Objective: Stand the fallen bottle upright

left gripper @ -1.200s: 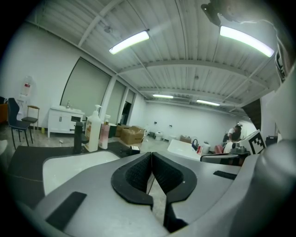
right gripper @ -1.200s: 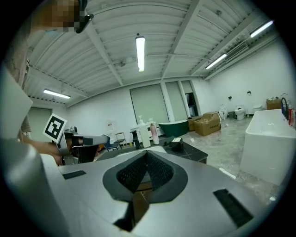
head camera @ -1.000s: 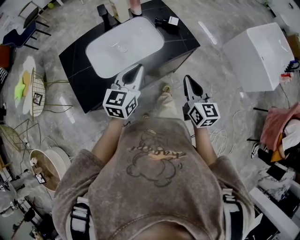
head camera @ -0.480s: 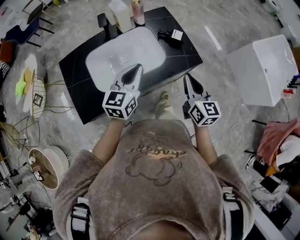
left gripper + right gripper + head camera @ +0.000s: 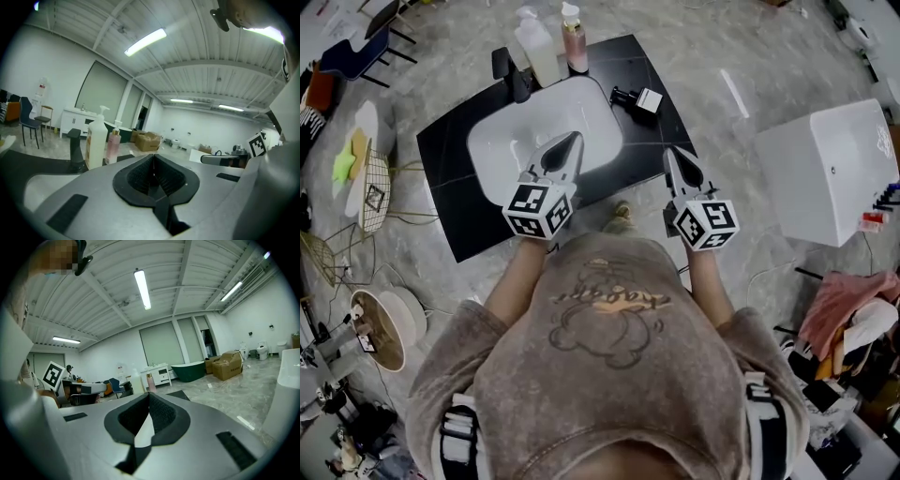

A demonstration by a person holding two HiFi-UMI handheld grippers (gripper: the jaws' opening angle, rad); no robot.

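The small dark bottle (image 5: 636, 97) lies on its side on the black counter (image 5: 455, 211), to the right of the sink (image 5: 499, 141) and untouched. The left gripper (image 5: 573, 141) and right gripper (image 5: 673, 155) hover short of it, both with jaws closed and empty. As I see it, the whole job is still to do.

1. Claws x2: left claw (image 5: 574, 141), right claw (image 5: 672, 157).
2. Upright btls x2, beyond left claw: white pump bottle (image 5: 537, 52), pink bottle (image 5: 574, 39).
3. Fallen bottle (image 5: 636, 97) x1, beyond right claw.
4. Basin (image 5: 497, 141) x1, tap (image 5: 514, 77) x1.
5. Worktop (image 5: 455, 206) x1.
6. White box (image 5: 825, 169) x1, well off to right claw's right.
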